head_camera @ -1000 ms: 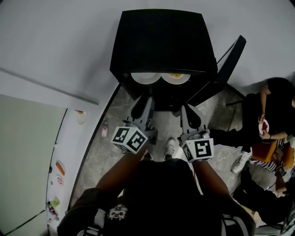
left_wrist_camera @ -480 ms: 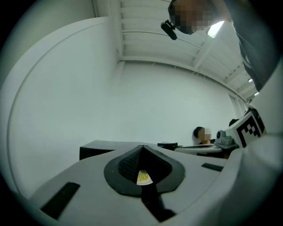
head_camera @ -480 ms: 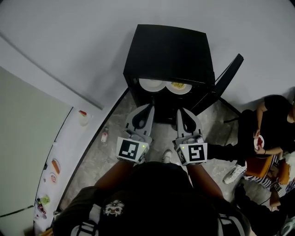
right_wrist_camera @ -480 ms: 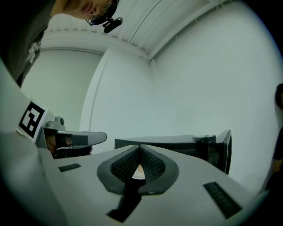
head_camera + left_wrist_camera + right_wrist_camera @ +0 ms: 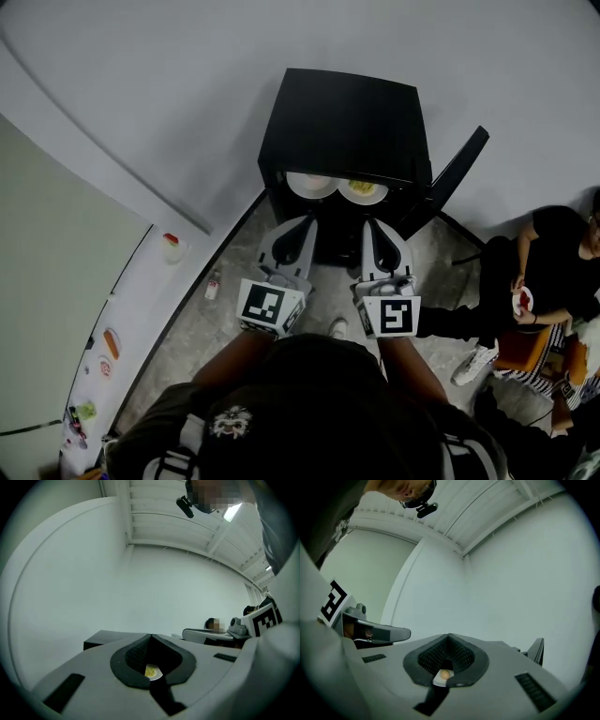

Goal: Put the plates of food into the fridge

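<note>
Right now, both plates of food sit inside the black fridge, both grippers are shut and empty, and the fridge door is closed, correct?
Not quite: the fridge door is open, swung out to the right of the fridge, as the head view shows. The rest holds: the left-hand plate and the right-hand plate sit inside, and the left gripper and right gripper are shut and empty.

Plain white wall [image 5: 131, 84], grey mottled floor [image 5: 197, 323] — a white counter [image 5: 131, 300] along the left edge.
</note>
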Available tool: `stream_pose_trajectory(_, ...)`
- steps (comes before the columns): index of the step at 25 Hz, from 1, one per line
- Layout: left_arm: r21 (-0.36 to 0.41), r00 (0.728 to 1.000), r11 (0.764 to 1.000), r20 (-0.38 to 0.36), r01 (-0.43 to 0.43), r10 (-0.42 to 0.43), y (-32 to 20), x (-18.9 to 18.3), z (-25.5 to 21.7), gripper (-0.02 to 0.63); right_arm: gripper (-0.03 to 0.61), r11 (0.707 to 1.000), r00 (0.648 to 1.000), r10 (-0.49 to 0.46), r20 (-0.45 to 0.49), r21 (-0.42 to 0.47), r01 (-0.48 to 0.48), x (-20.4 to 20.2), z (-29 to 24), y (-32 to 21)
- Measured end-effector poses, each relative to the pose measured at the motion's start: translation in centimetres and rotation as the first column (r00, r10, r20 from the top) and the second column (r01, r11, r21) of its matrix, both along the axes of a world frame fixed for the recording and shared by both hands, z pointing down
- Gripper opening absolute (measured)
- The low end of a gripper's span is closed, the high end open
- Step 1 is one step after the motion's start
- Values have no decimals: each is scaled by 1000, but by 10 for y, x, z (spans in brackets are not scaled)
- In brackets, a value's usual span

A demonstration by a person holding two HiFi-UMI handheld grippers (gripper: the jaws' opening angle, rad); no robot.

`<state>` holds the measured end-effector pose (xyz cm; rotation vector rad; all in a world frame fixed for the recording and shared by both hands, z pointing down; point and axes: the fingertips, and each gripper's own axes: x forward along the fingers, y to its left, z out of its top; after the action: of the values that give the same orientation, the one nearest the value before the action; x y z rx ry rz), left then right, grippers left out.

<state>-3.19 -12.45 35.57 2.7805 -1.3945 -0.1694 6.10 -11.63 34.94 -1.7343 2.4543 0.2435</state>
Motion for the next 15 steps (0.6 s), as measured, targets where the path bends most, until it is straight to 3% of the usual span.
stream_pose_trajectory(15, -4, 1000, 1000, -6, -13, 13, 0, -5, 4, 22, 25, 999, 999, -21, -33, 35, 22, -9, -6, 12)
